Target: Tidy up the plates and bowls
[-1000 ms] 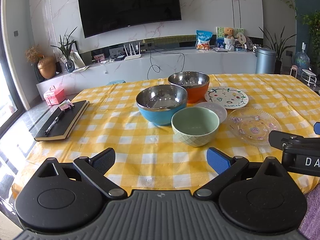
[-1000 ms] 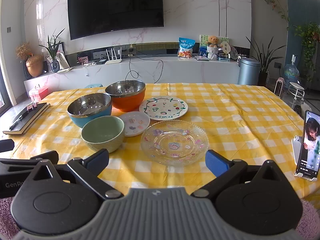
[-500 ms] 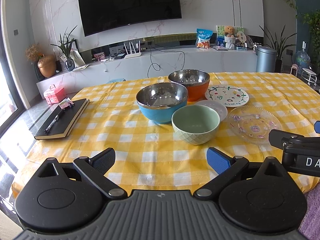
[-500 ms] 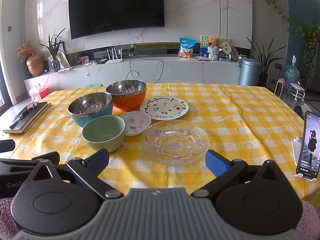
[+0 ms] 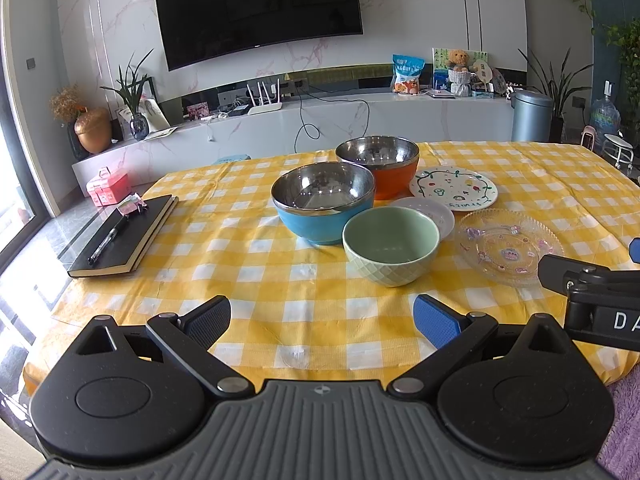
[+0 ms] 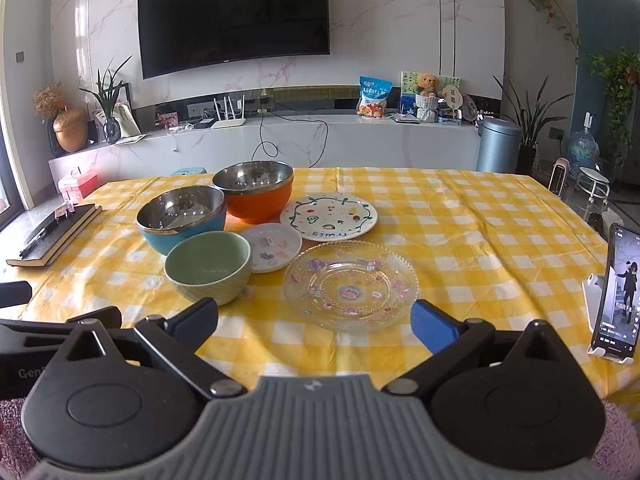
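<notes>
On the yellow checked table stand a green bowl [image 5: 390,246] [image 6: 208,266], a blue steel-lined bowl [image 5: 324,202] [image 6: 182,216] and an orange steel-lined bowl [image 5: 378,168] [image 6: 254,190]. Beside them lie a small white plate [image 6: 272,246] [image 5: 430,212], a painted white plate [image 6: 329,216] [image 5: 454,188] and a clear glass plate [image 6: 350,284] [image 5: 508,246]. My left gripper [image 5: 322,318] is open and empty, near the table's front edge, short of the green bowl. My right gripper [image 6: 314,322] is open and empty, just short of the glass plate.
A black notebook with a pen [image 5: 124,236] [image 6: 52,234] lies at the table's left. A phone on a stand [image 6: 616,292] stands at the right edge. The right gripper's body [image 5: 592,292] shows at the left view's right side.
Both grippers have edged slightly forward and stay open. The dishes have not moved.
</notes>
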